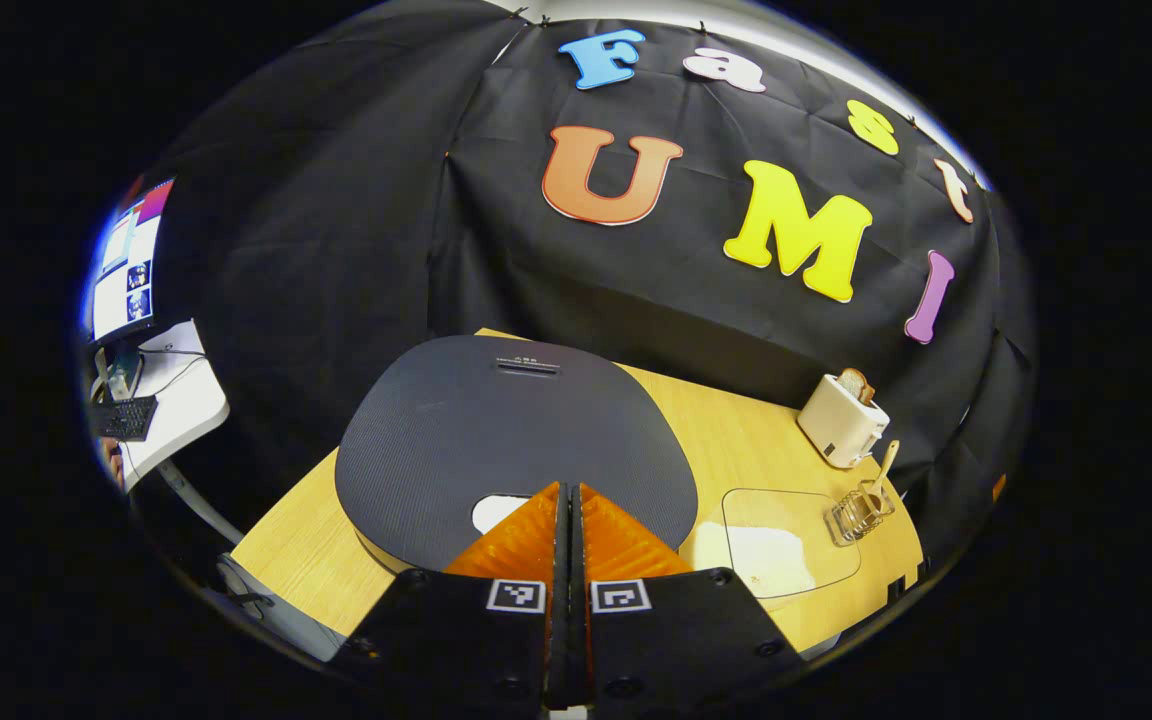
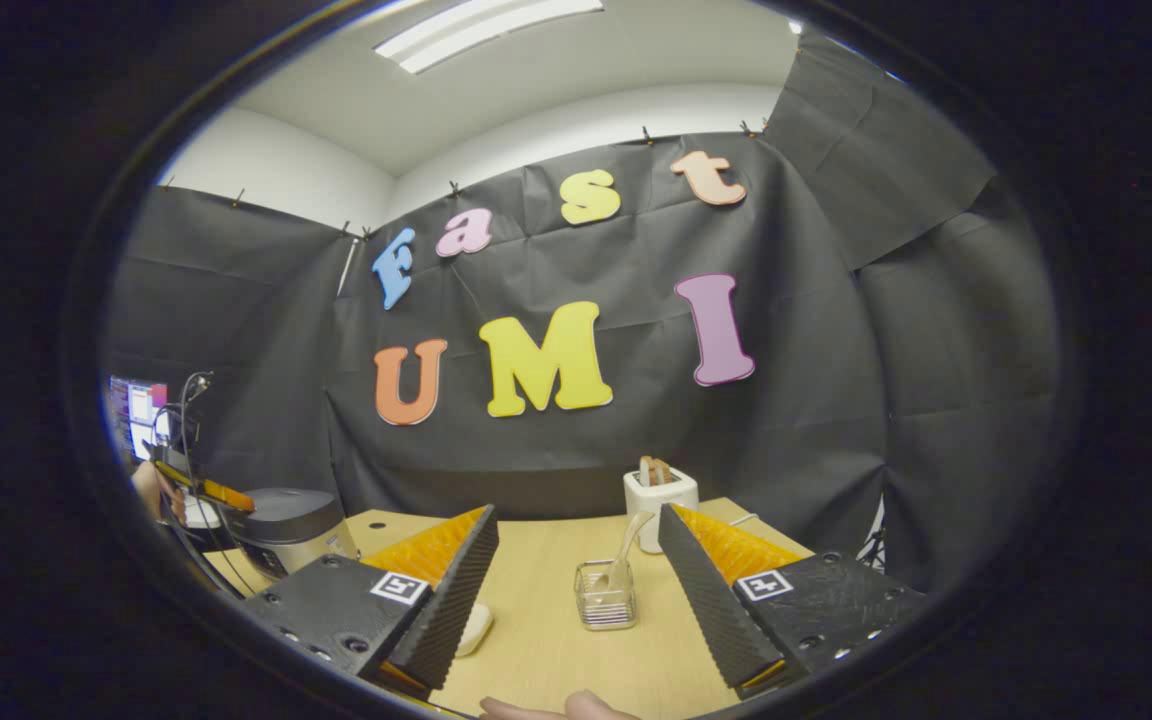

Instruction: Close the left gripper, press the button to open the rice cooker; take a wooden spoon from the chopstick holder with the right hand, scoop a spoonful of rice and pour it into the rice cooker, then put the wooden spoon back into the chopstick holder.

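The rice cooker point(image 1: 496, 440), a low rounded appliance with a dark textured lid, sits shut on the pale wooden table with its white button point(image 1: 496, 512) at the near edge. Well to its right, a light wooden spoon point(image 2: 628, 548) leans in the clear wire-sided chopstick holder point(image 2: 605, 595), beside a clear container of white rice point(image 1: 786, 545).

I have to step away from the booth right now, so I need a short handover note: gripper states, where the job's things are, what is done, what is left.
Left gripper: shut, holding nothing, poised over the front edge of the dark grey rice cooker lid, near its white button.
Right gripper: open, empty, aimed at the clear wire chopstick holder with the pale wooden spoon standing in it, on the light wood table.
White rice lies in the clear glass dish beside the cooker.
Done: left gripper closed.
Left: press the button, take spoon, scoop, pour, return spoon.
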